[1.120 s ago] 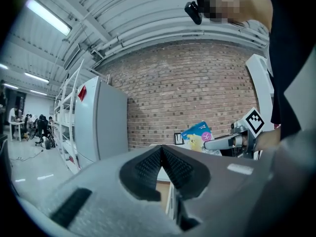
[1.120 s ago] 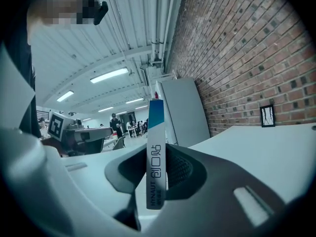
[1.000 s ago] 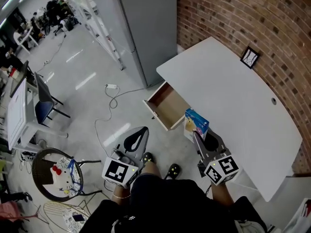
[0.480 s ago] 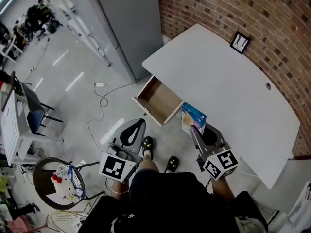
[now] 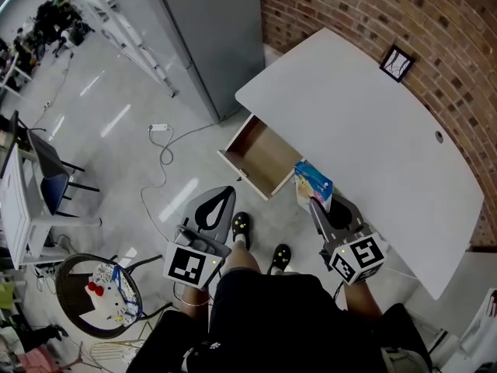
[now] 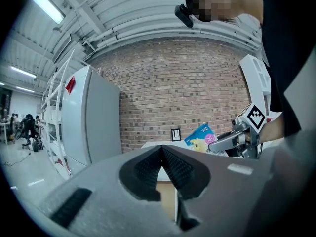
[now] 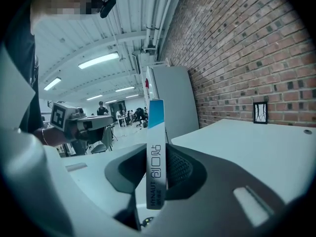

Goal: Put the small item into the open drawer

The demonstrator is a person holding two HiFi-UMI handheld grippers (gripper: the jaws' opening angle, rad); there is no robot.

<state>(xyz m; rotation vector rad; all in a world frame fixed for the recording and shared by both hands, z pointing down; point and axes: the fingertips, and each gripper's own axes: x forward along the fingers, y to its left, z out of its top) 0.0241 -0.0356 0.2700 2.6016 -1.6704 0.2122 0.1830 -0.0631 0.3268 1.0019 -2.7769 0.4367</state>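
Note:
A small flat blue-and-white box [image 5: 312,185] stands upright between the jaws of my right gripper [image 5: 314,203], which is shut on it near the front edge of the white desk [image 5: 373,123]. In the right gripper view the box [image 7: 156,154] shows edge-on, with both pads against its sides. The open wooden drawer [image 5: 262,155] juts from the desk's left side, just left of the box. My left gripper [image 5: 220,200] hangs over the floor, lower left of the drawer; in its own view the left gripper [image 6: 160,154] has its pads together with nothing between them.
A small framed picture [image 5: 396,62] leans against the brick wall at the desk's back. A grey cabinet [image 5: 217,29] stands left of the desk. A cable [image 5: 167,158] lies on the floor. A round stool [image 5: 97,294] is at lower left. My shoes [image 5: 260,239] show below the drawer.
Both grippers have shifted slightly toward the desk and drawer, and the view has swung a little. The box has stayed clamped in the right gripper; the left jaws have stayed together.

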